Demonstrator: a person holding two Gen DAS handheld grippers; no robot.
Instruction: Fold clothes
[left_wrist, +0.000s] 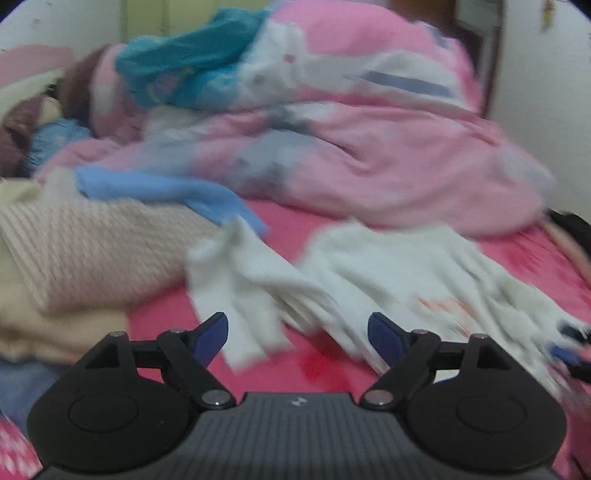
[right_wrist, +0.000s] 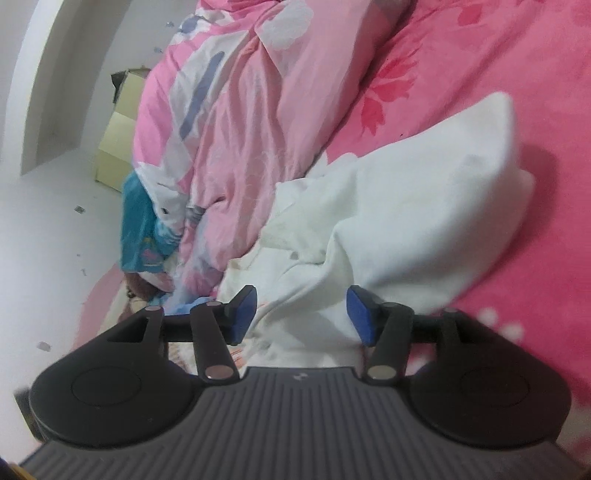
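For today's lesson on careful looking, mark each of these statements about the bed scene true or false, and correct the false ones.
1. The white garment lies on a bright pink floral bed sheet. True.
2. The left tongs are clamped shut on the white garment. False: their pads stand wide apart, gripping nothing.
3. A crumpled pink quilt with white patches lies beyond the white garment. True.
4. The light blue cloth lies under the white garment. False: it lies beside it, on a beige ribbed knit sweater.
5. The right tongs are open, with white fabric seen between the pads. True.
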